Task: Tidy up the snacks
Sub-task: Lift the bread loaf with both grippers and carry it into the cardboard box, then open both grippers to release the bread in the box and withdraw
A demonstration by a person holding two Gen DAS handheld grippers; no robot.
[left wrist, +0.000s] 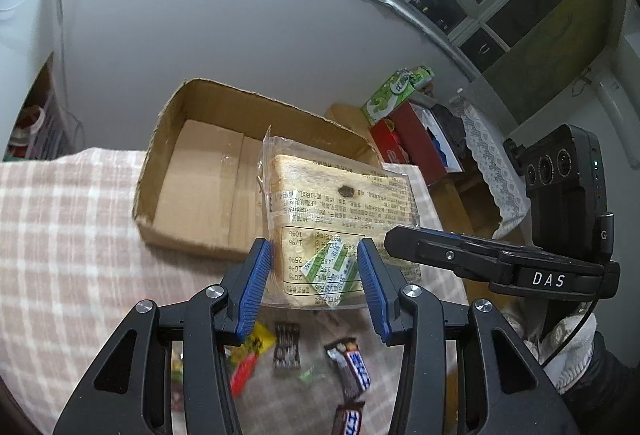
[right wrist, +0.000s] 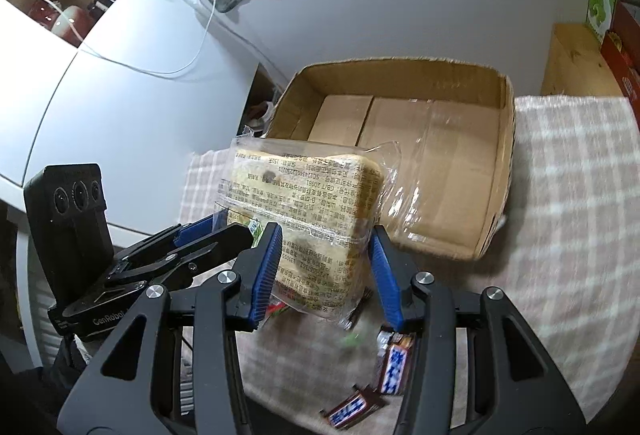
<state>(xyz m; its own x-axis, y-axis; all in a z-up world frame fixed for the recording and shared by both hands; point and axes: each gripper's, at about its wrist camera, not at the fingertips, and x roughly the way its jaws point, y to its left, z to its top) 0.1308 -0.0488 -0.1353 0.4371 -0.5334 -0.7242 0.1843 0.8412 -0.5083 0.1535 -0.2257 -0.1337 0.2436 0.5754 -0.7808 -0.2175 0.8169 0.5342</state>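
A clear-wrapped bread pack point(left wrist: 340, 203) with printed text hangs in the air, held from two sides. My left gripper point(left wrist: 316, 275) is shut on its near end, blue pads pressing both edges. My right gripper point(right wrist: 325, 271) is shut on the same bread pack point(right wrist: 304, 195) beside it. Each gripper shows in the other's view: the right gripper point(left wrist: 460, 255) at the pack's right edge, the left gripper point(right wrist: 200, 235) at its left. Just beyond the pack stands an open cardboard box point(left wrist: 208, 175) with nothing in it point(right wrist: 400, 65).
Snickers bars point(left wrist: 354, 367) point(right wrist: 394, 367) and small bright candy wrappers point(left wrist: 256, 347) lie on the checked tablecloth point(left wrist: 72, 227) under the grippers. A green box point(left wrist: 394, 91) and a red box point(left wrist: 404, 147) sit on a wooden shelf to the right. A white cabinet point(right wrist: 100, 95) stands left.
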